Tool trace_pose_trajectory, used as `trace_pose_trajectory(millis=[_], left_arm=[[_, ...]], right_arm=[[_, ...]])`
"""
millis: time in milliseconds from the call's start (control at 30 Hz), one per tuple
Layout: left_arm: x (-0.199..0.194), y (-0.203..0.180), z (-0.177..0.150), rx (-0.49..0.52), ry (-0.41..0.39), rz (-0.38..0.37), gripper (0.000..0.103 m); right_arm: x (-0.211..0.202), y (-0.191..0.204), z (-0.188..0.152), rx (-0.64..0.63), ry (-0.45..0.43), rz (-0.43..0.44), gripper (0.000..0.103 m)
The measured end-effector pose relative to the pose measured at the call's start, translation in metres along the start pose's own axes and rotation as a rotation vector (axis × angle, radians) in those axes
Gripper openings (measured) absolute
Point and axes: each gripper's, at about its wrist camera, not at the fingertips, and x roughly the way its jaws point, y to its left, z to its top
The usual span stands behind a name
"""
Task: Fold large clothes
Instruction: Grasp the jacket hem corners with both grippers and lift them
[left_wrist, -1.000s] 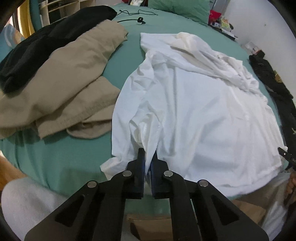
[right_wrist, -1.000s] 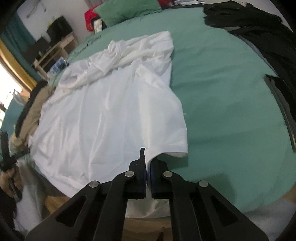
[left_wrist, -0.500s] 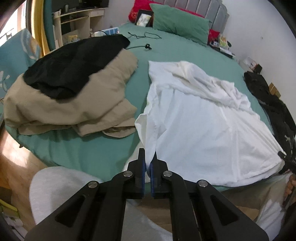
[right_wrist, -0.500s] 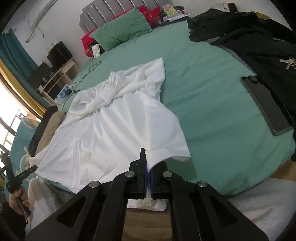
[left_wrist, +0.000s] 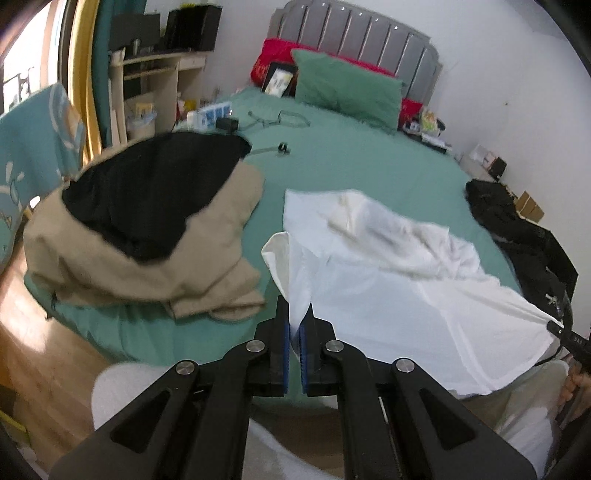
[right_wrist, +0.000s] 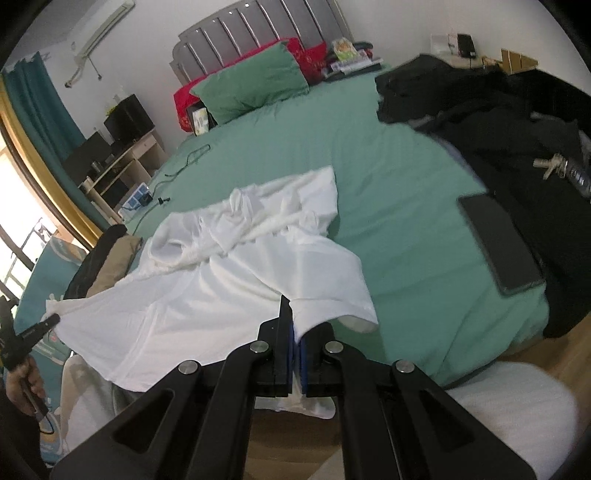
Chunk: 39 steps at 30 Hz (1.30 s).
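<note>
Holding: both grippers clamped on white shirt (left_wrist: 388, 295) hem corners, one each
left gripper (left_wrist: 294, 325): pinching left corner, cloth lifted off bed (left_wrist: 351, 162)
right gripper (right_wrist: 296, 332): pinching right corner
Shirt location: spread on green bed, near edge raised
Handling: light, soft, floppy, likely to sag mid-span; grip corners, keep hem taut
Count: one white shirt, one tan-black clothes pile (left_wrist: 140, 236), one dark pile (right_wrist: 498, 122), one green pillow (left_wrist: 347, 88)

A grey slatted headboard (left_wrist: 354, 44) is standing against the white wall (left_wrist: 498, 66). Daylight is coming through a window (right_wrist: 18, 206) beside teal curtains (right_wrist: 40, 107), a wooden desk (left_wrist: 155, 77) and wood flooring (left_wrist: 40, 354).
</note>
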Motion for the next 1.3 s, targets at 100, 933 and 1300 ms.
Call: trace_pose_trajectory(millis=[100,933,1300], left_arm=[[-0.001,-0.004,0.014,0.011,-0.04,-0.001,0.005],[0.092,-0.032,0.128,0.079,-0.176,0.061,0.005],[0.199,-0.023,0.15,0.038,-0.078,0.093,0.005]], right_arm=[[-0.005,0.004,0.017,-0.01,-0.035,0.012,0.003],[0.09,0.001,0.157,-0.122,-0.127,0.003,0.003],[0.183,0.0,0.188,-0.154,-0.079,-0.093,0.003]])
